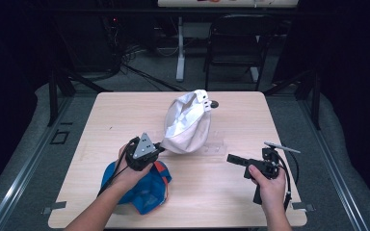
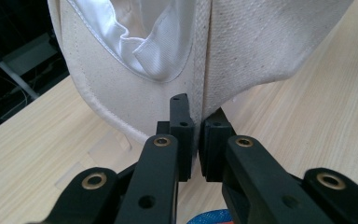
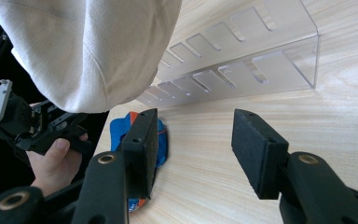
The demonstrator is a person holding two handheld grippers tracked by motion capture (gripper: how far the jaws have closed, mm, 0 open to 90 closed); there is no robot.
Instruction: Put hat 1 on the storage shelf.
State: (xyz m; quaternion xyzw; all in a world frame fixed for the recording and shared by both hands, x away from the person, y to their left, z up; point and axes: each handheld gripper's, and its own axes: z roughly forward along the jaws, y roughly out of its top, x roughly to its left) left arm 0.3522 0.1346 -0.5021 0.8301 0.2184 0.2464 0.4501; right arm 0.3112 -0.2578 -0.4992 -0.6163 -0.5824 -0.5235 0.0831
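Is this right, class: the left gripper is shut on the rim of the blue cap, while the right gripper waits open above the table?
Not quite. The left gripper is shut on the rim of the cream cap, not the blue cap, which lies on the table beneath that hand; the left gripper view shows it. The right gripper does wait open above the table.

The cap [image 1: 189,126] at the table's centre is cream canvas outside, with a glossy white lining and white stitched seams inside. At about seven o'clock from it lies a second cap [image 1: 142,188], bright blue with an orange trim stripe. The table [image 1: 212,192] is pale blond wood with fine straight grain. The slotted rack [image 3: 242,60], at about three o'clock from the cream cap, is clear and colourless. Both the left gripper [image 2: 196,140] and the right gripper [image 3: 196,144] are matt black with brass-coloured pivot rings; the left one carries a grey triangular plate [image 1: 144,144].
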